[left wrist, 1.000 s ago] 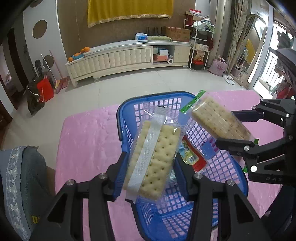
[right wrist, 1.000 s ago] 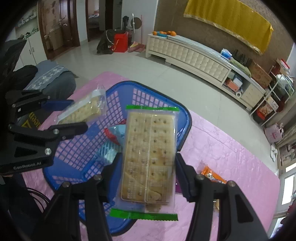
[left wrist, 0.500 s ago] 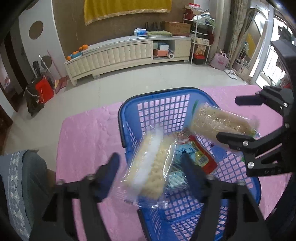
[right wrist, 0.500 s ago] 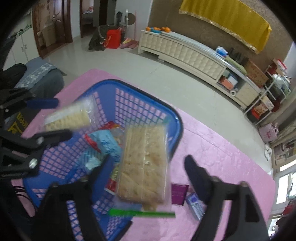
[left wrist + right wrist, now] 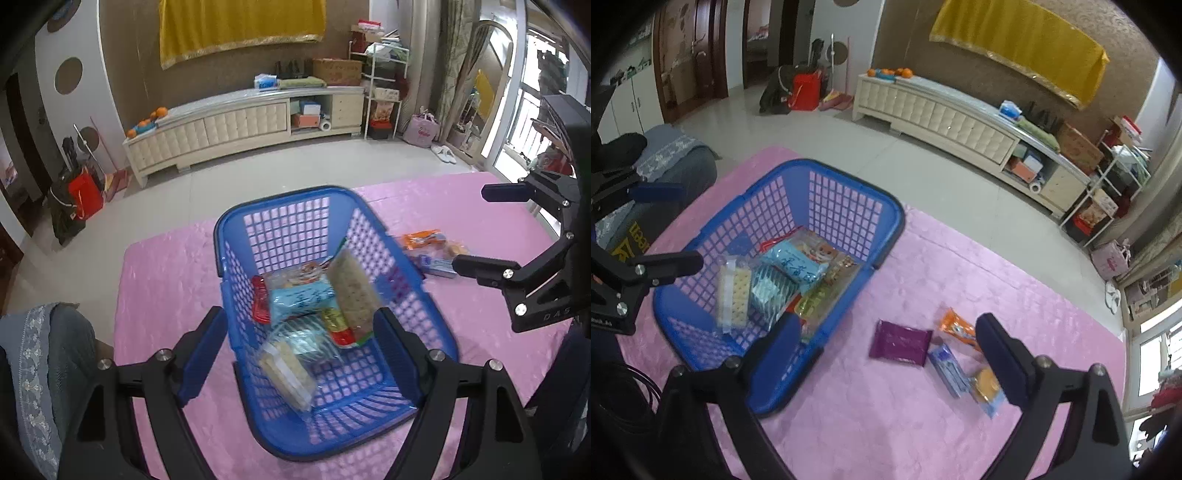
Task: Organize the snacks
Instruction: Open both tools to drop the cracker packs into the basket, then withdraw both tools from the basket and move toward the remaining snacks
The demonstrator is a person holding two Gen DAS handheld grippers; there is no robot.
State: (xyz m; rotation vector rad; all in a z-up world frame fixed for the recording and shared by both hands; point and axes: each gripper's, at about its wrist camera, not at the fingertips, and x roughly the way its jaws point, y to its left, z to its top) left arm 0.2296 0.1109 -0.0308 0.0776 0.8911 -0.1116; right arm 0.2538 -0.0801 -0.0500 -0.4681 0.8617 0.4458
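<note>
A blue plastic basket point(image 5: 421, 295) point(image 5: 897, 221) stands on the pink tablecloth. Inside it lie a clear-wrapped cracker pack point(image 5: 286, 369) point(image 5: 733, 295), a green-edged cracker pack point(image 5: 354, 295) point(image 5: 823, 295), a light blue pack point(image 5: 301, 297) point(image 5: 794, 264) and red-wrapped snacks point(image 5: 260, 301). My left gripper point(image 5: 301, 354) is open and empty above the basket's near end. My right gripper point(image 5: 886, 354) is open and empty, above the cloth to the basket's right. A purple pack point(image 5: 899, 343), an orange pack point(image 5: 958, 328) point(image 5: 424, 238), a blue pack point(image 5: 949, 367) and a round biscuit pack point(image 5: 988, 387) lie on the cloth.
The pink cloth point(image 5: 923, 424) point(image 5: 166, 280) covers the table. A grey cushioned seat point(image 5: 44, 354) point(image 5: 672, 155) sits at the table's left end. Tiled floor and a long white cabinet point(image 5: 240, 127) lie beyond the far edge.
Both grippers opened and let go of their cracker packs, which dropped into the basket. Both grippers drew back and up from the basket.
</note>
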